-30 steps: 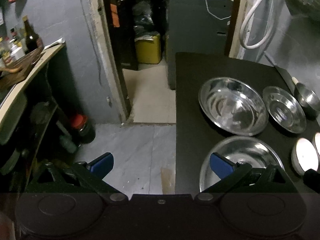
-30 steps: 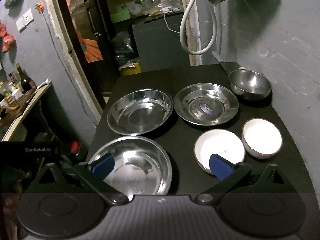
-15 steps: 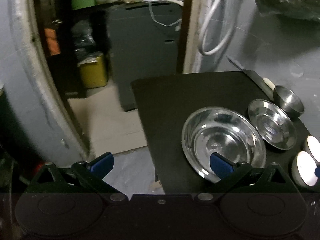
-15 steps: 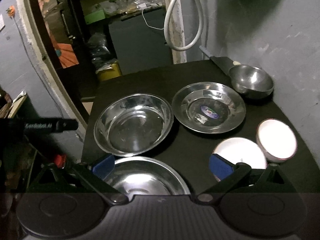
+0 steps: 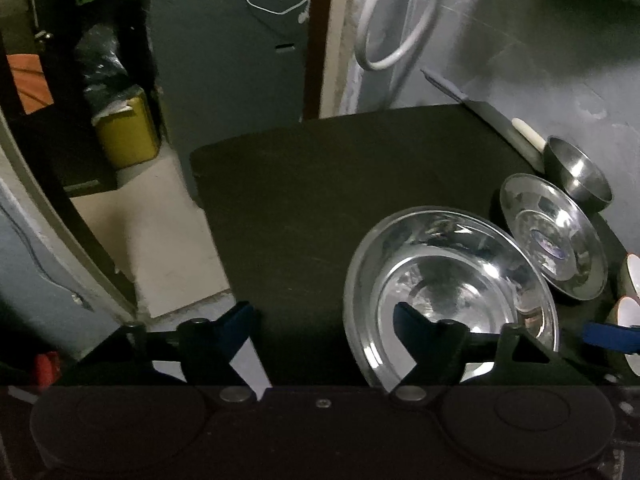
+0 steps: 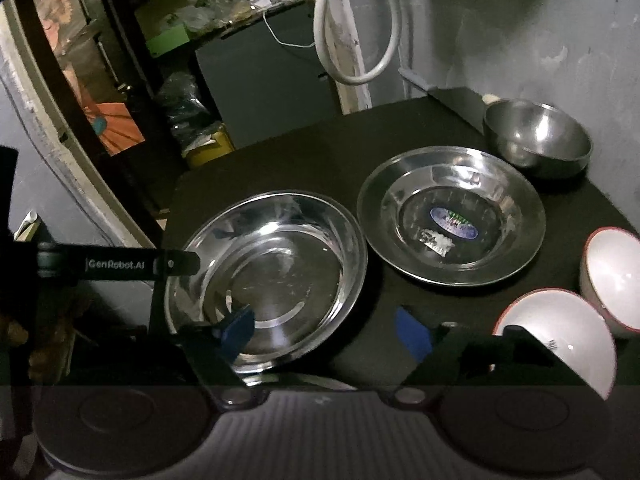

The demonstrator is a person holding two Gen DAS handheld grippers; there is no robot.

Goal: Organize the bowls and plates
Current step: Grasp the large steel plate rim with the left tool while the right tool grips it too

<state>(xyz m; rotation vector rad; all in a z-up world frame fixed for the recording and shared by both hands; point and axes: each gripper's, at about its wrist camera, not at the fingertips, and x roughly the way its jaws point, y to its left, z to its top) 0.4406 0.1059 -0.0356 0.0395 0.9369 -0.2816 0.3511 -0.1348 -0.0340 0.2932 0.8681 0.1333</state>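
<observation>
On the black table (image 6: 304,160) the big steel bowl (image 6: 276,272) lies left of the steel plate (image 6: 452,216), so I should bring my open left gripper (image 5: 324,320) and open right gripper (image 6: 324,326), now closer than a second ago, squarely over its rim.

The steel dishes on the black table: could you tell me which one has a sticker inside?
The wide-rimmed steel plate, between the large steel basin and the small deep steel bowl; the others show bare metal.
</observation>
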